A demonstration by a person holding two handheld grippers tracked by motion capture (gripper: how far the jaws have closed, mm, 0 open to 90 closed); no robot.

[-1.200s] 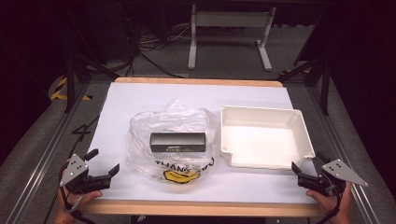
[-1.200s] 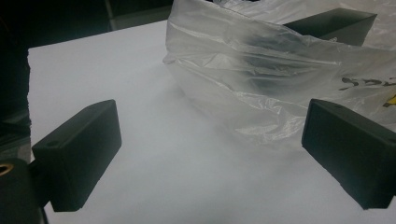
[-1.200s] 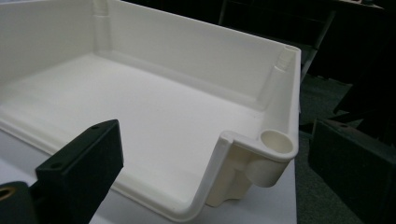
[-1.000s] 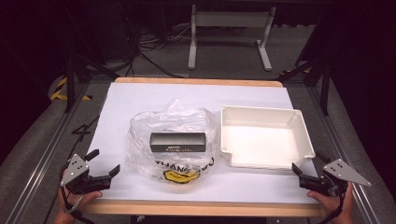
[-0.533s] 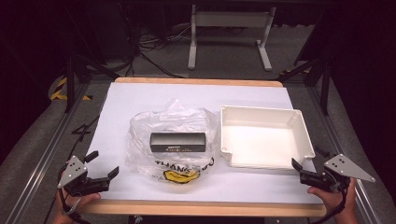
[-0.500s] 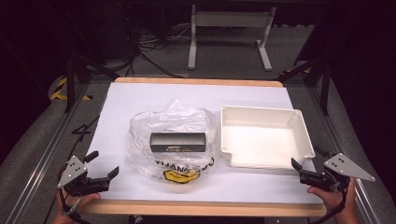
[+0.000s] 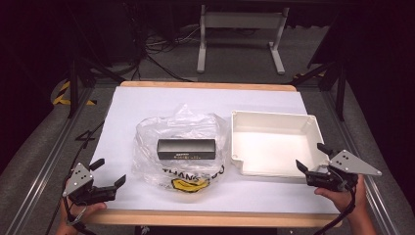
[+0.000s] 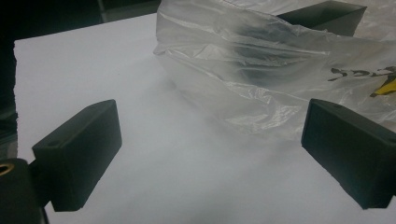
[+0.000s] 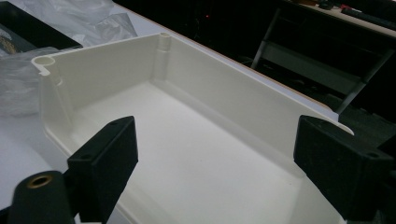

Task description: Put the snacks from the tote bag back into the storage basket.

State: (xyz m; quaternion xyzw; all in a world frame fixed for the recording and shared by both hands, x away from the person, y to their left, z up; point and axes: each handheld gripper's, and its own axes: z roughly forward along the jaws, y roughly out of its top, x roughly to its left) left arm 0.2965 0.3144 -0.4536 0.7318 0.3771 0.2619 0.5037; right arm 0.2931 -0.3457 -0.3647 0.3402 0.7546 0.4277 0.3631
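Barely anything moved: right gripper (image 7: 308, 157) drifted slightly toward the white plastic tray (image 7: 272, 118).
Both claws gape, released; left gripper (image 7: 108, 172) near the clear plastic bag (image 7: 183, 128) holding a black box (image 7: 186, 148).

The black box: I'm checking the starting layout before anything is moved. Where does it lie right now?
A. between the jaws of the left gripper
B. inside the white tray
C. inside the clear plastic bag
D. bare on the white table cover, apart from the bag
C: in the high view the black box shows through the crumpled clear plastic bag, left of the white tray, which holds nothing.
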